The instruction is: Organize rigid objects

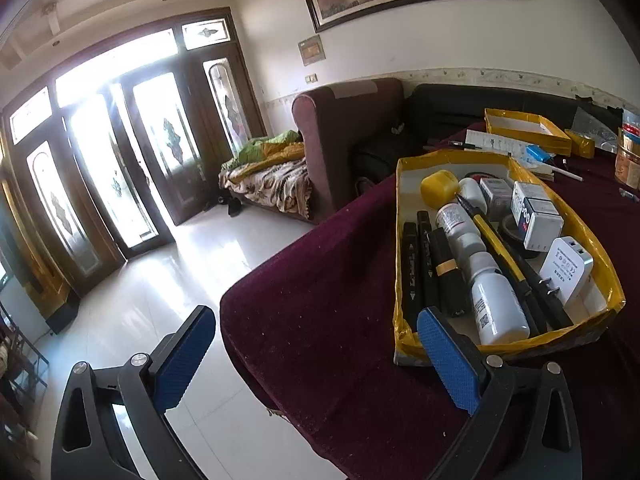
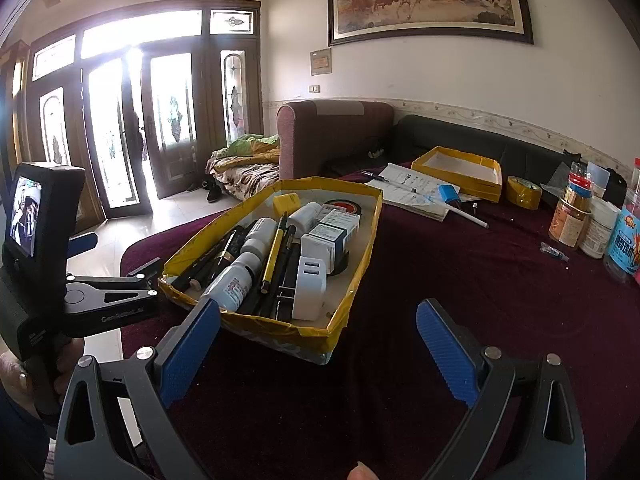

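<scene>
1. Hovering over the near edge of the maroon tablecloth: left gripper, jaws spread wide and holding nothing, one blue pad out over the tiled floor, the other just in front of the near corner of the yellow-taped tray
2. Hanging above the cloth in front of the same tray: right gripper, jaws likewise released and empty
3. Lying packed inside the tray: white bottles end to end, black markers along the left wall, a yellow-banded pen slanting across, a white plug adapter at the right wall, small white boxes and a yellow cap toward the far end
4. Sitting well apart, farther back on the cloth: a second, shallow yellow tray, with printed papers, a blue lighter-like item and a roll of yellow tape near it
5. Standing at the right edge of the table: a cluster of jars and bottles
6. Showing at the left of the right wrist view: the left device with its small screen, gripped by a hand
</scene>
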The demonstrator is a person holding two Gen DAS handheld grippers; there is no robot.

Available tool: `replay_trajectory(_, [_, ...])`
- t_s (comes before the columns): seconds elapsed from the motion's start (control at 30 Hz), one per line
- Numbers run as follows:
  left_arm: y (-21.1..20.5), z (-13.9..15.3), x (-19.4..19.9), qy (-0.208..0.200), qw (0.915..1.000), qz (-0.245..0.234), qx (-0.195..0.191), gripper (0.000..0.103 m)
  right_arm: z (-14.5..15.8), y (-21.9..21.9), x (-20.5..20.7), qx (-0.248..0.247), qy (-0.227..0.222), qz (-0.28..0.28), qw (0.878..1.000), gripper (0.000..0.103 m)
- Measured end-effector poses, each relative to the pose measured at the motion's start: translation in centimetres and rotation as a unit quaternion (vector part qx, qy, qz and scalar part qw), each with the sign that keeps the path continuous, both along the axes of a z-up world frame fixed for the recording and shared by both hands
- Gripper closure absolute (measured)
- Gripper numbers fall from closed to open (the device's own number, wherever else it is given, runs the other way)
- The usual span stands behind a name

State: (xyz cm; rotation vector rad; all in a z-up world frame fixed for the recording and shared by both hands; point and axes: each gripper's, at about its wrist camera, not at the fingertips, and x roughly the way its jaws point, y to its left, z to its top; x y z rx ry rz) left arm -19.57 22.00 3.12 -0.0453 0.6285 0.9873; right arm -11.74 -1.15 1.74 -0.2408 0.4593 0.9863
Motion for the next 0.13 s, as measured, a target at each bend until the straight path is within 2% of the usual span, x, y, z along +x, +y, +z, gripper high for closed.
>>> replay_trajectory(0.13, [-0.48,0.21,0.14,0.0,1.0,-0.008,0.005,0.001,0.0,0.02,0.04,0.0,0.0,0.0,1.0,0.004])
